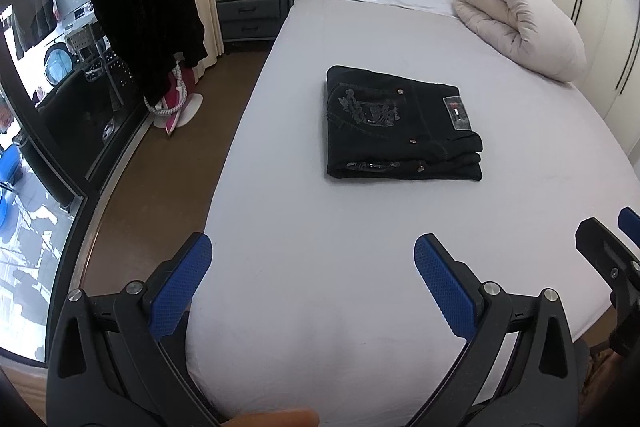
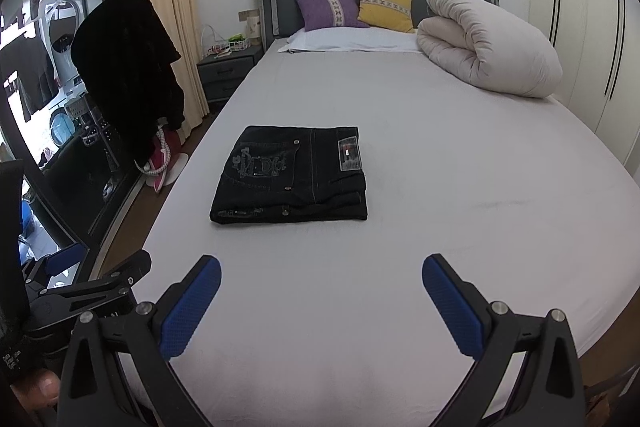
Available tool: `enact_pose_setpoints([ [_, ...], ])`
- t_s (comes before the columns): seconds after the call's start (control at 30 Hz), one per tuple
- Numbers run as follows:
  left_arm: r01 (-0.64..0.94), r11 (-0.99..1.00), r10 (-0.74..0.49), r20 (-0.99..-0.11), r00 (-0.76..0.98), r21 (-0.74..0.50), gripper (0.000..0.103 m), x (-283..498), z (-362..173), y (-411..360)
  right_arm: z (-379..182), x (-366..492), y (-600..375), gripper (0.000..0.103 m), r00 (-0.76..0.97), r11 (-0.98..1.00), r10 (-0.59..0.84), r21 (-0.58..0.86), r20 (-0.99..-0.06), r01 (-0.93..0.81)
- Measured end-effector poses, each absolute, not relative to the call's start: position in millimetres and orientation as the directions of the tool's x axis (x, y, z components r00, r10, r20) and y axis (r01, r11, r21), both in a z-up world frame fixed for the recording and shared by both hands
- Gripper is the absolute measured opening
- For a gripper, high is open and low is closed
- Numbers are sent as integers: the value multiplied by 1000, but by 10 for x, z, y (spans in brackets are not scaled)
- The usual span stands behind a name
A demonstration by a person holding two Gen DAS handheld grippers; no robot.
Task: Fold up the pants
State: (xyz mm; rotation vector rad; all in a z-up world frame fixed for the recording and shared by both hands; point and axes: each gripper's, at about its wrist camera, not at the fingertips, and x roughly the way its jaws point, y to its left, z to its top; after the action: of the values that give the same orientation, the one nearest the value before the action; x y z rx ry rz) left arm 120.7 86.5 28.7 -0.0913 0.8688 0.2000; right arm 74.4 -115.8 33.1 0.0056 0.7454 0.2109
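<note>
A pair of black pants [image 1: 400, 125] [image 2: 294, 175] lies folded into a compact rectangle on the grey bed sheet [image 1: 360, 227] [image 2: 440, 187], back pocket embroidery and waist label facing up. My left gripper [image 1: 314, 263] is open over the foot of the bed, well short of the pants, with nothing between its blue pads. My right gripper [image 2: 322, 285] is also open and holds nothing, set back from the pants by a similar gap. The right gripper's finger [image 1: 600, 247] shows at the right edge of the left wrist view. Part of the left gripper [image 2: 80, 287] appears at the lower left of the right wrist view.
A rolled beige duvet [image 1: 520, 23] [image 2: 488, 43] and purple [image 2: 332, 9] and yellow [image 2: 386, 9] cushions lie at the head of the bed. A nightstand [image 1: 252, 13] stands left of the bed. A dark coat [image 1: 148, 3] hangs by the glass door over the brown floor [image 1: 168, 167].
</note>
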Motion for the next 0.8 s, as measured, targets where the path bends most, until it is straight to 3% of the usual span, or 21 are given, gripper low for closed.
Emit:
enact_pose_setpoints([
  [0.8, -229, 973, 155, -780, 607, 15, 103, 1208, 119, 823, 267, 746, -1117, 103, 692, 979, 187, 70, -697, -194],
])
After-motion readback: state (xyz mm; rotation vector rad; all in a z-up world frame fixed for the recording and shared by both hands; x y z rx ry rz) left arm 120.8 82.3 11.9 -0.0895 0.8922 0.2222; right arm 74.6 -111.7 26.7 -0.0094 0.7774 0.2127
